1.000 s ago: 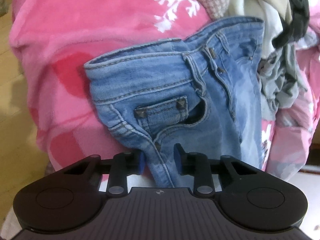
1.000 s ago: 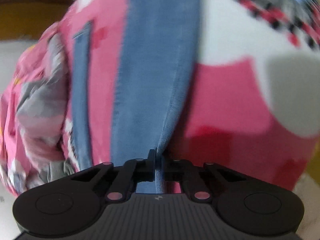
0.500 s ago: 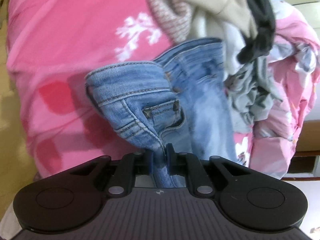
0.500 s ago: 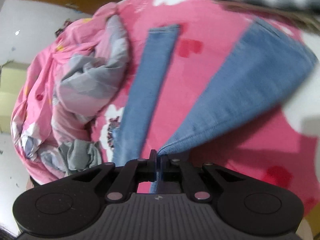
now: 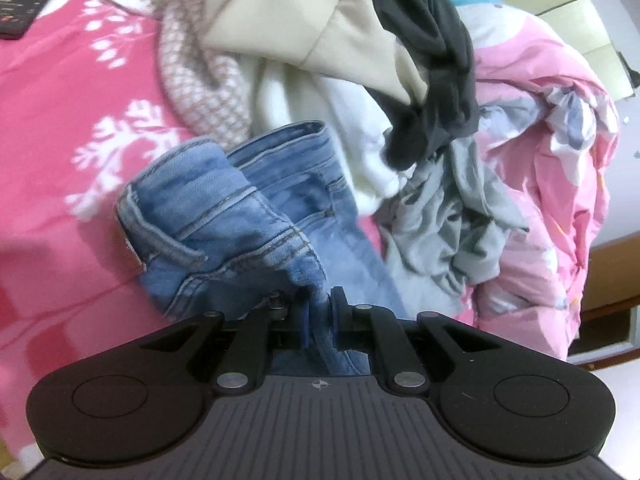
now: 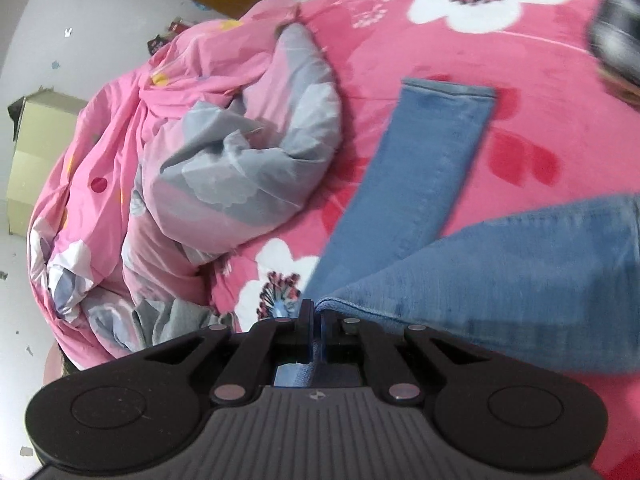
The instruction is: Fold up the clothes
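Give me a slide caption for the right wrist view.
Right gripper shut on a fold of blue jeans, one leg trailing across the pink floral blanket.

left wrist view: sits just behind its gripper, looks steeply down, close on the jeans waist | right wrist view: same close downward tilt, over a leg | shared: jeans, pink blanket, crumpled quilt
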The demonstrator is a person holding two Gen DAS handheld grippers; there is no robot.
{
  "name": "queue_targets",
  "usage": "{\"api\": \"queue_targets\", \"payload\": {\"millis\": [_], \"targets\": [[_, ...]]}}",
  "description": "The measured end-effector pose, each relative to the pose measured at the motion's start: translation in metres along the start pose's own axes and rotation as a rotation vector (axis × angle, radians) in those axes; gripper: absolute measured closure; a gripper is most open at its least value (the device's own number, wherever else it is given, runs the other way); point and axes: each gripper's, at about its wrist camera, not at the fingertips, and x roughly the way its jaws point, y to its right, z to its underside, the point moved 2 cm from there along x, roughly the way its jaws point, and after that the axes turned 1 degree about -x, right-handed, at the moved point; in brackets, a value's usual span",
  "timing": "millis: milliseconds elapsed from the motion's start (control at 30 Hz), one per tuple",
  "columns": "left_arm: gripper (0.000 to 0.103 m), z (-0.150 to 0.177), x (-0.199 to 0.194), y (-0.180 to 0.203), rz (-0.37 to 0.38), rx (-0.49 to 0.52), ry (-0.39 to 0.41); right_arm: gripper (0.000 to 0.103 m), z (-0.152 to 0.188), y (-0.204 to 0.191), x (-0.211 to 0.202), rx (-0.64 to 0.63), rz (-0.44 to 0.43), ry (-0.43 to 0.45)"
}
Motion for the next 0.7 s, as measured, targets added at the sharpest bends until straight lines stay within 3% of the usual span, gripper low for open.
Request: {"api": "queue_targets", "payload": {"millis": [300, 533, 600, 700], "targets": [[0.096, -0.022, 0.064, 0.027, -0.1, 0.098, 0.04, 0.101, -0.038, -0.039, 0.098, -0.033, 0.031, -0.075], [0.095, -0.035, 0.108, 0.032, -0.126, 0.145, 0.047, 0.101, -0.053, -0.049, 0.172, -0.085, 0.07, -0.118], [0.093, -0.038, 0.115, 0.03, -0.101, 0.148, 0.039, 0.1, -0.056, -0.046, 0.193, -0.085, 0.086, -0.13], [0.082, -0.046, 0.116, 0.017, 0.0, 0.051, 0.045, 0.098, -0.06, -0.032, 0.22, -0.019, 0.108, -0.192]]}}
